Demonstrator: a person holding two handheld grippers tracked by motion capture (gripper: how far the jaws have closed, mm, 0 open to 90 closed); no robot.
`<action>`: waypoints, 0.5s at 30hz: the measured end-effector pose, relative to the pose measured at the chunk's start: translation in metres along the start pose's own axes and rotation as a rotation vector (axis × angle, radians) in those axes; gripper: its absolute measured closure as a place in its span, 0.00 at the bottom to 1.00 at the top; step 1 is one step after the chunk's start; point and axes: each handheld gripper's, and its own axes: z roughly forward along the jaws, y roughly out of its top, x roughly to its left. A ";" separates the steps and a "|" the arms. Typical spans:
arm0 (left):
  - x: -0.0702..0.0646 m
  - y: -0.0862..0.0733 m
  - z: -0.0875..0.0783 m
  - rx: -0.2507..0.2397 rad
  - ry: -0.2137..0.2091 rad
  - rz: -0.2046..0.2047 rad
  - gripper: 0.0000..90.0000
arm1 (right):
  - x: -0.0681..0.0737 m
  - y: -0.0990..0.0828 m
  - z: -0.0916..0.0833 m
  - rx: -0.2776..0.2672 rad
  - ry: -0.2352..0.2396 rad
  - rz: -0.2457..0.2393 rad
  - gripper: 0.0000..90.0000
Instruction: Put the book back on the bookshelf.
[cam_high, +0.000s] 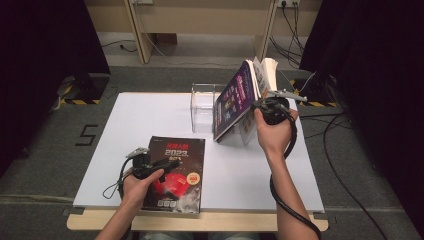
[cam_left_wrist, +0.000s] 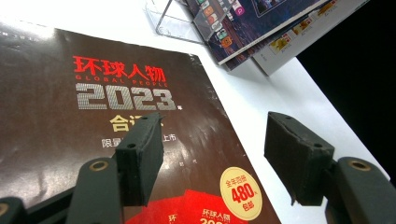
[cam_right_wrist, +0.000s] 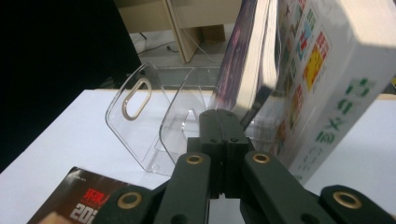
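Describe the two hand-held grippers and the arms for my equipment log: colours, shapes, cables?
Each hand-held gripper, left and right, is black with a grey plate on top and a trailing black cable. Jaws are dark links with brass-coloured rivets and black pads. Forearms are bare, no sleeves visible.

The magazine (cam_high: 176, 172) is showing a dark brown-black cover with red characters, silver "2023", gold lettering, a red shape low down and a cream round badge with red print. The tilted book (cam_high: 234, 99) is showing a deep purple cover dotted with small bright squares, while the book (cam_right_wrist: 327, 93) behind it is wearing white with red, yellow and green blocks. The rack (cam_high: 204, 107) is looking clear on a white table (cam_high: 145, 117), and both grippers' pads (cam_left_wrist: 140, 154) are showing black.
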 end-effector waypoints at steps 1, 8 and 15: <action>0.000 0.000 0.000 0.001 0.000 -0.001 0.40 | -0.001 -0.002 0.000 0.002 0.001 0.005 1.00; -0.002 0.000 0.000 -0.002 -0.001 0.003 0.40 | -0.005 -0.004 0.000 -0.031 -0.015 0.015 1.00; -0.001 -0.001 0.001 0.002 -0.003 0.003 0.40 | -0.006 -0.005 0.000 -0.050 -0.028 0.015 1.00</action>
